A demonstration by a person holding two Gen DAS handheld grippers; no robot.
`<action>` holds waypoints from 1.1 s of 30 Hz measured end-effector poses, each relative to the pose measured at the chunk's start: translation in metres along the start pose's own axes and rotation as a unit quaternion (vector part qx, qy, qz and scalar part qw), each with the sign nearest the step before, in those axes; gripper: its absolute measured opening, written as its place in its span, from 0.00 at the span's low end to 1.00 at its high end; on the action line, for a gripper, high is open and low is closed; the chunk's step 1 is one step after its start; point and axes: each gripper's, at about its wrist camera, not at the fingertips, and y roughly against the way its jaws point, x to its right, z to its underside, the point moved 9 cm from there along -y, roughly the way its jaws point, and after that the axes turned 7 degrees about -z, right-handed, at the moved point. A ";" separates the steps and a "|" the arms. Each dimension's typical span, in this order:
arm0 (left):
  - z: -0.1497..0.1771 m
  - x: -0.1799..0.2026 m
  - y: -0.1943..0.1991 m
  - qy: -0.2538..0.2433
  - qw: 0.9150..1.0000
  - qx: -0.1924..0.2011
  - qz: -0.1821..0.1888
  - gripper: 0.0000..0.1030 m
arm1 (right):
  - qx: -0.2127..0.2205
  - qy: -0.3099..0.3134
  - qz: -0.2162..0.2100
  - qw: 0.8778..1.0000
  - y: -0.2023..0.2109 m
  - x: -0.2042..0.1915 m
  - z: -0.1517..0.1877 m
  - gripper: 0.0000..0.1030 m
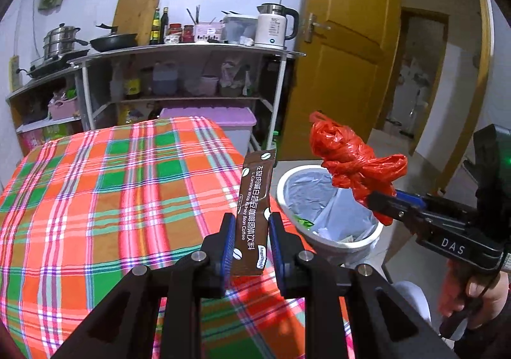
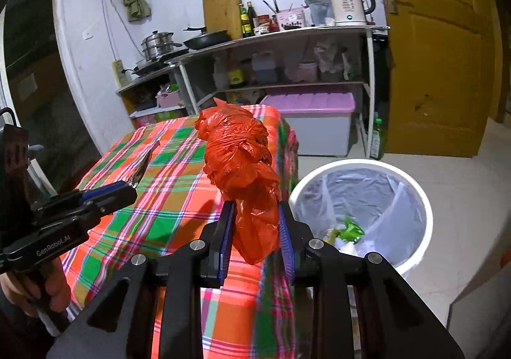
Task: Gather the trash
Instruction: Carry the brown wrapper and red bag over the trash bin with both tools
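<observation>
My left gripper (image 1: 250, 239) is shut on a brown coffee sachet (image 1: 254, 205) and holds it upright above the right edge of the plaid-covered table (image 1: 95, 199). My right gripper (image 2: 257, 231) is shut on a crumpled red plastic bag (image 2: 242, 164), held in the air beside the table. In the left wrist view the red bag (image 1: 348, 164) hangs over the rim of the white trash bin (image 1: 338, 245). The bin (image 2: 412, 250) stands on the floor right of the table, lined with a clear bag, with some trash inside. The left gripper also shows in the right wrist view (image 2: 129, 190).
A metal shelf (image 1: 191, 52) with pots, bottles and a white kettle (image 1: 274, 25) stands behind the table. A purple-lidded storage box (image 2: 316, 123) sits under it. A yellow door (image 2: 440, 49) is at the right, tiled floor (image 2: 463, 199) around the bin.
</observation>
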 end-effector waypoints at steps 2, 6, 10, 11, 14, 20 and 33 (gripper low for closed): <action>-0.001 0.006 -0.003 -0.004 1.000 -0.001 0.004 0.21 | 0.002 -0.004 0.004 1.000 0.003 0.006 0.000 0.27; -0.003 0.021 -0.012 -0.013 1.000 -0.005 0.015 0.21 | 0.004 -0.014 0.012 1.000 0.007 0.018 0.003 0.27; -0.003 0.033 -0.022 -0.020 1.000 -0.009 0.022 0.21 | 0.004 -0.024 0.019 1.000 0.009 0.030 0.007 0.27; -0.004 0.036 -0.024 -0.021 0.999 -0.011 0.024 0.21 | 0.004 -0.028 0.021 0.999 0.010 0.033 0.008 0.27; -0.006 0.045 -0.033 -0.025 0.999 -0.015 0.030 0.21 | 0.003 -0.039 0.028 0.999 0.011 0.046 0.011 0.27; -0.007 0.064 -0.051 -0.034 0.998 -0.026 0.043 0.21 | -0.001 -0.060 0.038 0.997 0.012 0.067 0.017 0.27; -0.005 0.104 -0.106 -0.054 0.994 -0.069 0.068 0.21 | -0.026 -0.092 0.064 0.993 -0.004 0.111 0.029 0.27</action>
